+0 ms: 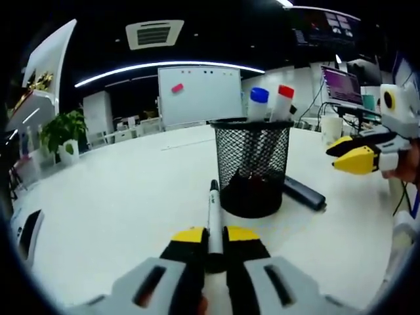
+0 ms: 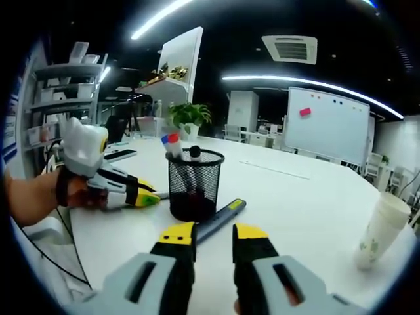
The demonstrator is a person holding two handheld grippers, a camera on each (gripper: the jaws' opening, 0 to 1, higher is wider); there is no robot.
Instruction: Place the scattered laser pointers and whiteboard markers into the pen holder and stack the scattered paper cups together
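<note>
Left gripper (image 1: 215, 237) pinches a black marker (image 1: 213, 213) at bottom centre, tip toward the mesh pen holder (image 1: 252, 167) mid-frame. Right gripper (image 2: 213, 236) gapes empty, bottom centre; laser pointer (image 2: 221, 220) just beyond, paper cup (image 2: 380, 230) far right.

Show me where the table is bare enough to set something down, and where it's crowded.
Bare: the white table between the mesh pen holder and the paper cup, and towards the whiteboard. Crowded: beside the holder, where the laser pointer lies and the left gripper holds a marker.
</note>
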